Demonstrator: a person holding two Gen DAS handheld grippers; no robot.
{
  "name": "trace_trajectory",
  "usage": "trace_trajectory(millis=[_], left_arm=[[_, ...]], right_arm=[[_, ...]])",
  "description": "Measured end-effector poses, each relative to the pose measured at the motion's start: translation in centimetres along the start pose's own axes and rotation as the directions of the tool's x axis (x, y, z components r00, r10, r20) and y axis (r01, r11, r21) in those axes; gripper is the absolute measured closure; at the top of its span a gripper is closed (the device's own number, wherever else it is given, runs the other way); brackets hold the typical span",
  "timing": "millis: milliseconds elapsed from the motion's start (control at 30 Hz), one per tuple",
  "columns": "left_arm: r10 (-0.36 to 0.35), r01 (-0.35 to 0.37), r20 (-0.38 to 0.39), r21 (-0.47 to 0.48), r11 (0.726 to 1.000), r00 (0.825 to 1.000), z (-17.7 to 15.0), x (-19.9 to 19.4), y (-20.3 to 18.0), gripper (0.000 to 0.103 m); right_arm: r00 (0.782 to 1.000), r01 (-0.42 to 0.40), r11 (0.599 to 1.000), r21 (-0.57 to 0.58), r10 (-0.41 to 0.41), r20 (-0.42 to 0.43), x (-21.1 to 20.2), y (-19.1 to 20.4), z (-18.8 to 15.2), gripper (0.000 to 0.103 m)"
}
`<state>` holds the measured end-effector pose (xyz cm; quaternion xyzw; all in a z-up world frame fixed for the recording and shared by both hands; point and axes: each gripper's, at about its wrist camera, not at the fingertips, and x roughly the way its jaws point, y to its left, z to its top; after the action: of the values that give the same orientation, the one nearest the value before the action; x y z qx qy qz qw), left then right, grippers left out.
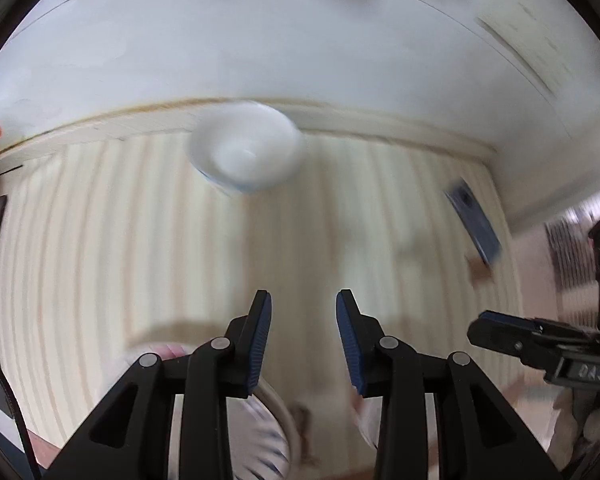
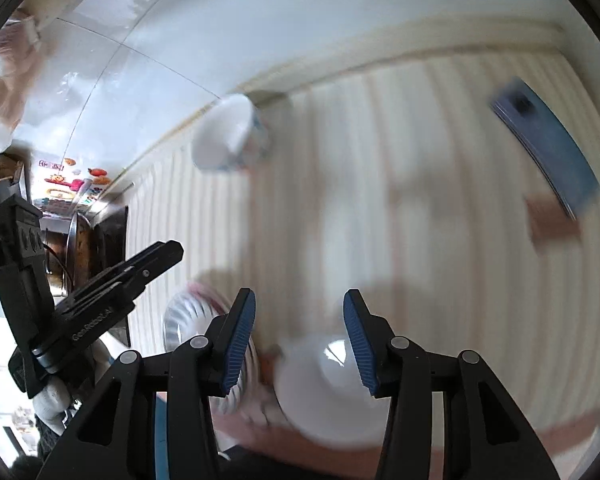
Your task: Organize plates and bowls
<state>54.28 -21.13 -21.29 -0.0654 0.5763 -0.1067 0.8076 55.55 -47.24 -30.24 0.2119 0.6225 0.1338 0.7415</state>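
Note:
A white bowl with a blue pattern outside (image 1: 246, 148) (image 2: 230, 138) stands at the far edge of the striped tablecloth (image 1: 140, 240) (image 2: 420, 160). My left gripper (image 1: 303, 300) hangs open above the cloth with nothing between its fingers; a ribbed striped dish (image 1: 268, 432) lies below it. My right gripper (image 2: 299, 298) is open too, over a plain white bowl (image 2: 328, 392) near the front edge, with the ribbed dish (image 2: 188, 316) to its left. Each gripper shows in the other's view, the right one (image 1: 532, 340) and the left one (image 2: 100, 276). Everything is motion-blurred.
A blue phone-like slab (image 1: 474, 220) (image 2: 544, 140) lies at the right of the cloth beside a brown patch (image 2: 552, 224). A white tiled wall (image 1: 300, 40) rises behind the table. Stickers (image 2: 72, 184) and dark furniture (image 2: 104, 240) are at the left.

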Motion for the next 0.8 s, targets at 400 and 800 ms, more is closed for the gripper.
trace_trajectory(millis=[400,800], left_arm=[[0.072,-0.075,-0.029,-0.14,0.987,0.997,9.9,8.8,8.2,0.072],[0.056,-0.058,-0.029,-0.084,0.995,0.998,10.9,11.9,8.0,0.079]], right_arm=[[1.0,-0.005,1.0,0.018,0.006,-0.024,13.5,4.2,14.2,0.054],[0.998,0.037,0.998,-0.051,-0.039,-0.044,16.7,4.5,15.9,0.086]])
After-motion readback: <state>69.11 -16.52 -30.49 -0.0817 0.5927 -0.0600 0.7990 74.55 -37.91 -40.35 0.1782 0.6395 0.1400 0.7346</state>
